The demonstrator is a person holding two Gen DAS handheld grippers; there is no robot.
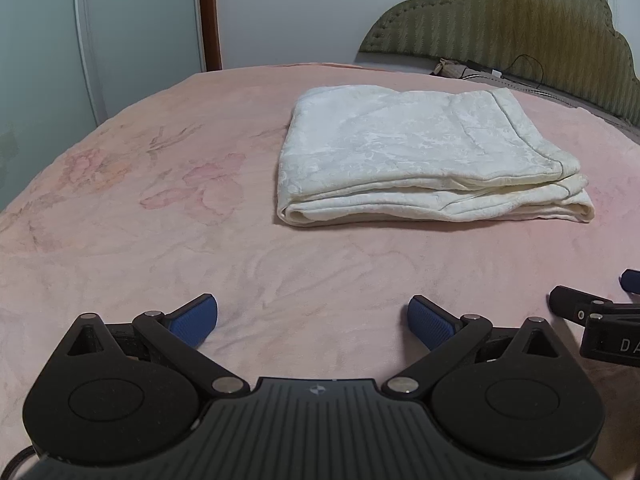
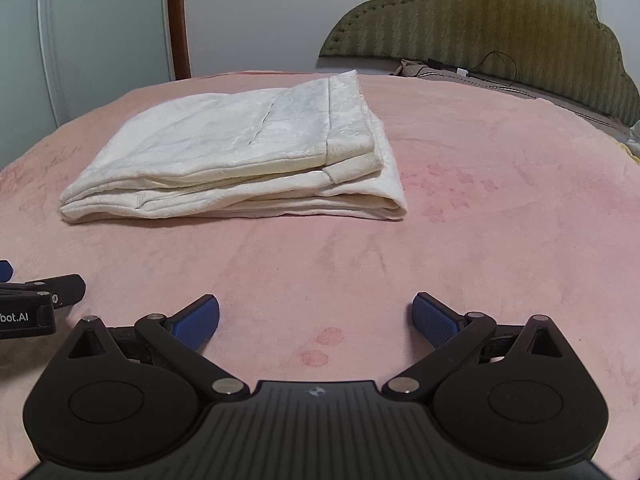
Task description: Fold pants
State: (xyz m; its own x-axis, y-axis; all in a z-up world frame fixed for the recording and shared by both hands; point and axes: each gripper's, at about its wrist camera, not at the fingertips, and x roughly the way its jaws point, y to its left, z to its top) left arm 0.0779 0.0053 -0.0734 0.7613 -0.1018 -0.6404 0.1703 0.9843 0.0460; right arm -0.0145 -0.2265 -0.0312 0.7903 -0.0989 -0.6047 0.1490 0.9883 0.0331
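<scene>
The white pants (image 1: 424, 152) lie folded in a flat stack of several layers on the pink bedspread (image 1: 160, 220). They also show in the right wrist view (image 2: 240, 152), left of centre. My left gripper (image 1: 313, 322) is open and empty, low over the bedspread, well short of the pants. My right gripper (image 2: 316, 322) is open and empty too, near the front of the bed. Part of the right gripper shows at the right edge of the left wrist view (image 1: 600, 320). Part of the left gripper shows at the left edge of the right wrist view (image 2: 36, 304).
A green padded headboard (image 1: 520, 16) stands at the back right, with a black cable (image 1: 528, 68) and small items along its base. A pale wardrobe door (image 1: 100, 32) and a brown door frame (image 1: 209, 12) stand behind the bed at the left.
</scene>
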